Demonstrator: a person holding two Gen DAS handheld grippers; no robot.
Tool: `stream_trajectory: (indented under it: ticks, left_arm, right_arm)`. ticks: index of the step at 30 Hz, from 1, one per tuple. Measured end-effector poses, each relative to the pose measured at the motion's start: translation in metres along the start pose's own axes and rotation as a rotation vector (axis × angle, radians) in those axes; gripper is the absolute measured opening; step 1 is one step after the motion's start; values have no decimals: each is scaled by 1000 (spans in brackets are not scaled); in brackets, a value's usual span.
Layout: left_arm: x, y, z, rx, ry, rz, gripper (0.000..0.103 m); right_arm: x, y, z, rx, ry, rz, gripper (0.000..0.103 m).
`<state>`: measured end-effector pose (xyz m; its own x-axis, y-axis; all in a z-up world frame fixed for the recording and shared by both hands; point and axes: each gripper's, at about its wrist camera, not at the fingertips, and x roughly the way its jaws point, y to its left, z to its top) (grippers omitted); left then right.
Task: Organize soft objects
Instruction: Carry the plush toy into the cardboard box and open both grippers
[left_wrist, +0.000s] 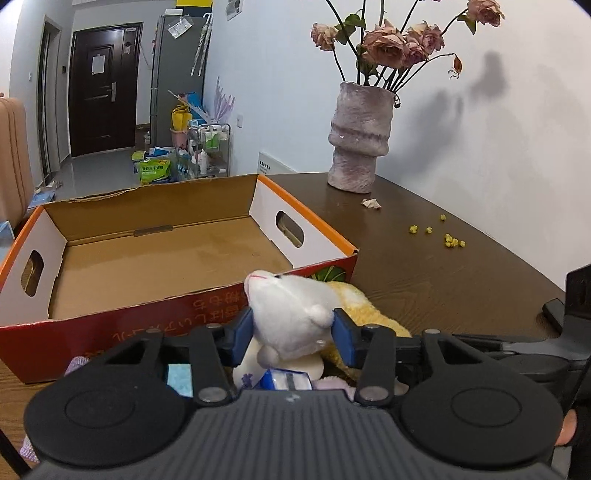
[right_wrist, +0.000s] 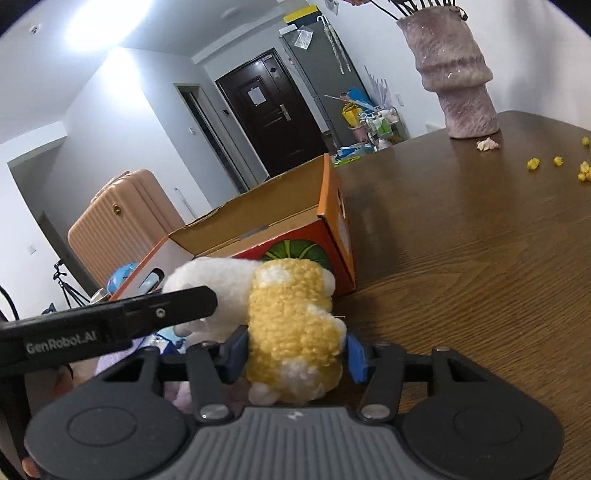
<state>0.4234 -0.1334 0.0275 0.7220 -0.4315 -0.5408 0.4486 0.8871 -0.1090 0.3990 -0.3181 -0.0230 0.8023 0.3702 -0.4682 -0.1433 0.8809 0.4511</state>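
Note:
My left gripper (left_wrist: 293, 328) is shut on a white plush animal (left_wrist: 291, 314), held just in front of the near wall of an open cardboard box (left_wrist: 155, 258). My right gripper (right_wrist: 295, 350) is shut on a yellow and white fuzzy plush (right_wrist: 291, 325), which lies against the white plush (right_wrist: 218, 284) by the box's corner (right_wrist: 317, 236). The yellow plush also shows in the left wrist view (left_wrist: 365, 306), behind the white one. The box is empty inside. More soft items, purple and blue, lie under the grippers, mostly hidden.
A pink-grey vase (left_wrist: 358, 140) with dried roses stands at the back of the dark wooden table (left_wrist: 461, 277). Small yellow crumbs (left_wrist: 452, 240) and a petal (left_wrist: 371, 203) lie near it. A pink suitcase (right_wrist: 118, 229) stands beyond the box on the floor.

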Motion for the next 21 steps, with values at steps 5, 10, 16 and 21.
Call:
stream_trajectory:
  ticks: [5,10,16,21]
  left_arm:
    - [-30,-7,2,-3,-40,-15,45]
    - [-74,-20,-6,-8,-97,-25,45]
    - [-128,-34,-29,-31,-151,-28,45]
    - [-156,-34,-40,-49,-179,-38,45]
  right_arm:
    - [-26,22,-1,-75,-60,-19,50]
    - [-77,52,-12,-172,-145,-42,50]
    - [-127,81,-37,-260,-192,-43,50]
    - [-149,94,-47,-277,-217,-24,49]
